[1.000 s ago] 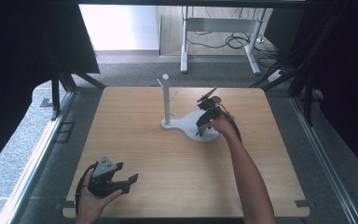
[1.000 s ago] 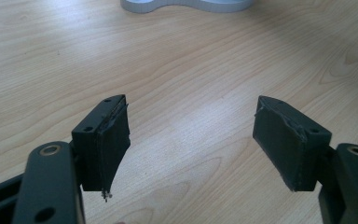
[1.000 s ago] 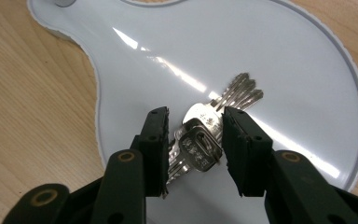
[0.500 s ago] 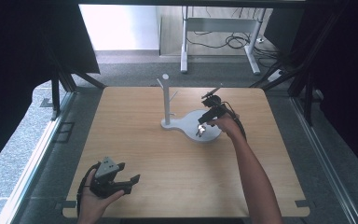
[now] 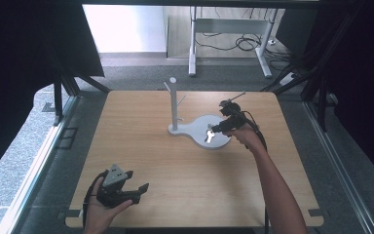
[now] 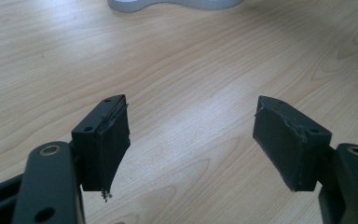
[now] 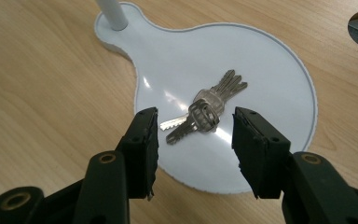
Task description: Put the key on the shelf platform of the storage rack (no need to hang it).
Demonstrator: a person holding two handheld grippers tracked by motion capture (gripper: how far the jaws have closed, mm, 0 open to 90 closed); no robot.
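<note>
A bunch of keys (image 7: 205,111) is seen lying flat on the round white base (image 7: 270,70) of a peg stand (image 5: 173,105) on the tabletop (image 5: 141,146). The right gripper (image 7: 193,140) is held just above the keys; its fingers have just been opening, stand partly apart, and nothing is gripped. The left gripper (image 6: 191,140) is held near the tabletop's front edge, fingers spread wide and empty.
</note>
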